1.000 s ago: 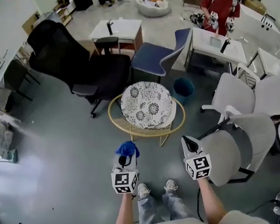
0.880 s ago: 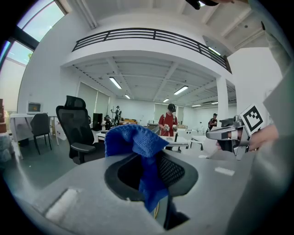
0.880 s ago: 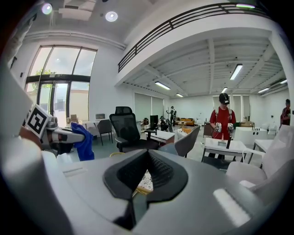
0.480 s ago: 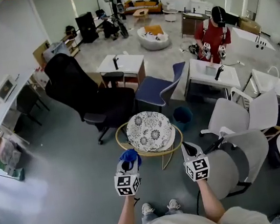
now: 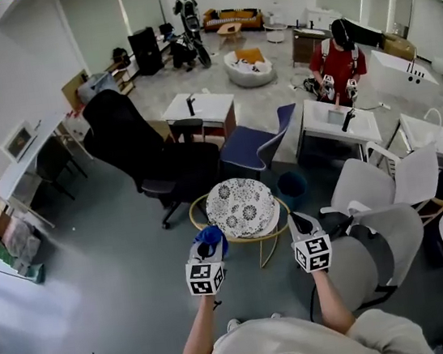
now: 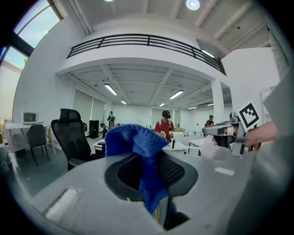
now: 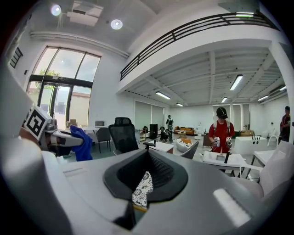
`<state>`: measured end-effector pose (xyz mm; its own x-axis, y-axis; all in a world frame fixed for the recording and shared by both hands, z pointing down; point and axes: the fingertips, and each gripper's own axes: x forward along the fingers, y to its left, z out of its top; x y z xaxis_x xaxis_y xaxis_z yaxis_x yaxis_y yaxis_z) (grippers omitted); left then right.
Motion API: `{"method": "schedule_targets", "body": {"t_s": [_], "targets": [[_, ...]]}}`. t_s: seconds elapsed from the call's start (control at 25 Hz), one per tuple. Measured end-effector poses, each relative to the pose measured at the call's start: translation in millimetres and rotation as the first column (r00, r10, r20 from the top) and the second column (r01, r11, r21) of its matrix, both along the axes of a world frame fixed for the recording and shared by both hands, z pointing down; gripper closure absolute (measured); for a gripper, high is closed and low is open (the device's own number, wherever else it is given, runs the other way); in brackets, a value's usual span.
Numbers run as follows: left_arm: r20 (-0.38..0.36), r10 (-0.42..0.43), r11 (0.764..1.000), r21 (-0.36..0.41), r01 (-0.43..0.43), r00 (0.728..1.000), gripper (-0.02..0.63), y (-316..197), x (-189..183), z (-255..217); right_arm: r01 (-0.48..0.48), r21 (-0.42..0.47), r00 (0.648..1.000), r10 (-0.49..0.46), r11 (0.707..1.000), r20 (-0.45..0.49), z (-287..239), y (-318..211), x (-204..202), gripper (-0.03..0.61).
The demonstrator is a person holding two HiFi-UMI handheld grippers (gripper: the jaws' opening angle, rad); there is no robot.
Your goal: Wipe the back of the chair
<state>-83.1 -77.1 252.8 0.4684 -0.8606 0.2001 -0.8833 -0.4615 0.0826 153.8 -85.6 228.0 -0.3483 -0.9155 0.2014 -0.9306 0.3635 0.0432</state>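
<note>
My left gripper (image 5: 207,248) is shut on a blue cloth (image 5: 211,236), which bunches over the jaws in the left gripper view (image 6: 138,143). My right gripper (image 5: 296,224) is held level beside it, shut with nothing in it. Just beyond both grippers stands a round wicker chair (image 5: 200,211) with a black-and-white patterned cushion (image 5: 242,206); a strip of that cushion (image 7: 143,187) shows through the right gripper's jaws. A black high-backed office chair (image 5: 140,151) stands further back to the left. Neither gripper touches any chair.
A pale grey office chair (image 5: 379,252) stands close on my right, with another (image 5: 373,179) behind it. A blue chair (image 5: 254,149), small white tables (image 5: 199,106) and a dark bin (image 5: 292,184) lie beyond. A person in red (image 5: 339,61) stands at a desk (image 5: 337,127).
The head view has tilted up and drawn back, so more of the room shows and my feet have left the picture. Both grippers stay side by side, the left still holding the cloth.
</note>
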Motion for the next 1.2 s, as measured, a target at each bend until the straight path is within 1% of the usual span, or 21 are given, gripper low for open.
{"method": "schedule_targets", "body": {"t_s": [0.08,0.52,0.72,1.0,1.2], "targets": [[0.011,0.004,1.000,0.013,-0.004,1.000,0.538,-2,-2,-5,0.000,0.009,1.000,0.000,1.000,-0.001,-5,-1,-2,0.578],[0.007,-0.010,0.999,0.039,0.010,1.000,0.538,-2,-15,-21,0.016,0.020,1.000,-0.016,1.000,-0.011,-13,-1,-15,0.578],[-0.002,-0.016,0.999,0.033,0.016,1.000,0.538,2,-17,-20,0.025,0.011,1.000,-0.025,1.000,-0.017,-11,-1,-16,0.578],[0.011,-0.011,1.000,0.022,0.010,1.000,0.538,5,-19,-17,0.029,0.007,0.999,-0.029,1.000,-0.023,-11,-1,-18,0.578],[0.013,-0.009,1.000,0.028,0.009,1.000,0.538,5,-21,-19,0.027,0.007,0.999,-0.027,1.000,-0.025,-10,1,-19,0.578]]}}
